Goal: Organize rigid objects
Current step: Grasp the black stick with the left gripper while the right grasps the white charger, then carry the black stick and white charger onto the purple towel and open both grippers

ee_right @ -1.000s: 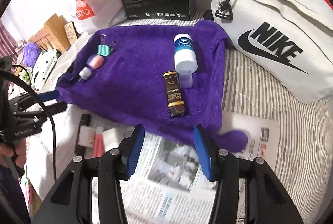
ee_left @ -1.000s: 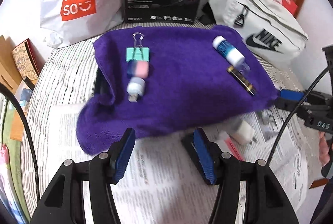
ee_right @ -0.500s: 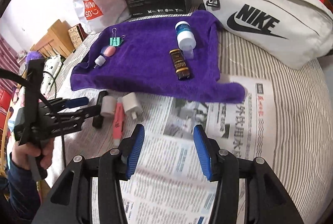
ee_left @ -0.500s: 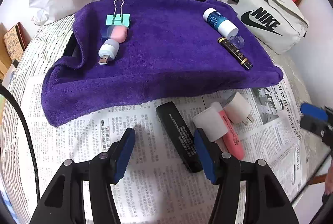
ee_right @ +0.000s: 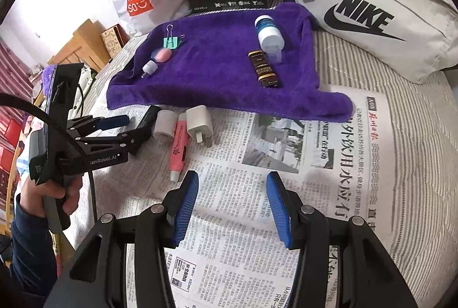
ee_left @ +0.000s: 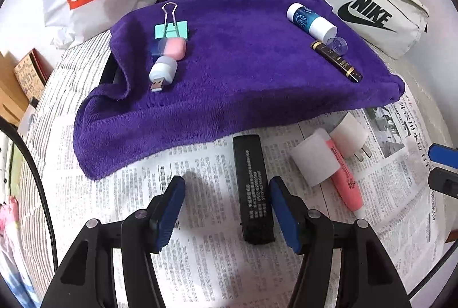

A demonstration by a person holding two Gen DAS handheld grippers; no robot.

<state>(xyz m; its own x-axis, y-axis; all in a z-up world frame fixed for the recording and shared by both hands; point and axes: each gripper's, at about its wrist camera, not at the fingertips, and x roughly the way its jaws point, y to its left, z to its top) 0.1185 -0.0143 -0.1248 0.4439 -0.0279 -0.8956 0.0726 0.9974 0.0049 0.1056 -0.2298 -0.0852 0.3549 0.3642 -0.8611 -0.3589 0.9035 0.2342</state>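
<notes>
Left gripper (ee_left: 224, 207), jaws spread wide, held low and angled downward, gripped from below by the person's left hand (ee_right: 54, 193). Right gripper (ee_right: 232, 206), its 2 blue-padded fingers (ee_right: 187, 207) parted, nothing between them.

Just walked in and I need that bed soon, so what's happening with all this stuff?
A person is sorting small items with two handheld grippers. The left gripper is open around the black rectangular device on the newspaper, not yet gripping it. The right gripper hovers open and empty. A binder clip, USB stick, bottle and dark tube lie on the purple towel.
</notes>
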